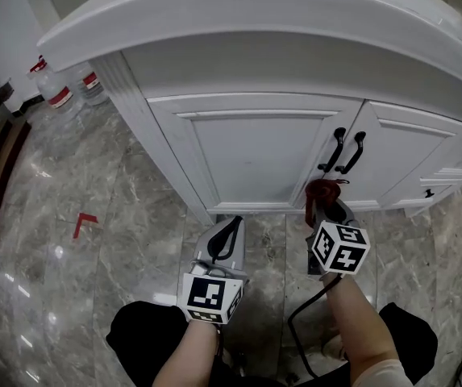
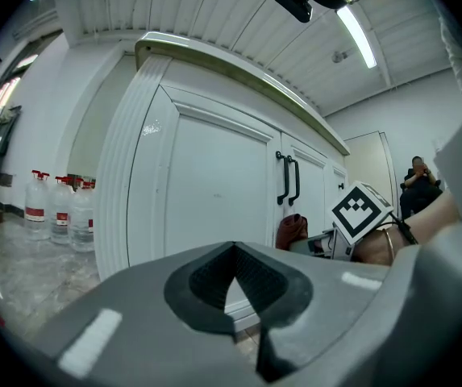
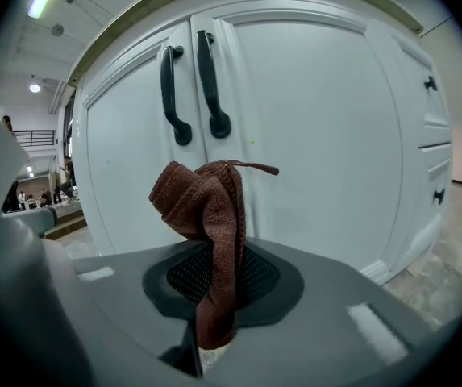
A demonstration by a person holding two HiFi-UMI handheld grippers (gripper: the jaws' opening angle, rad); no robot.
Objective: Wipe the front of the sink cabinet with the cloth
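It looks like a washroom corner in a larger hall. Ahead of the left gripper (image 1: pixel 229 234) stands a white panelled sink cabinet (image 1: pixel 255 147) with black bar handles (image 1: pixel 342 151) on glossy grey marble floor tiles (image 1: pixel 45 240). Above it runs a ribbed white ceiling with a strip light (image 2: pixel 358 37).

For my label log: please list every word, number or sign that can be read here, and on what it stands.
No word or number can be read.
Bottles: red labels, print too small to read.
Marker cubes: black square patterns only, no letters.
Floor: red corner mark, no text.

even ceiling light, sharp frames, fisheye-curved dark edges.
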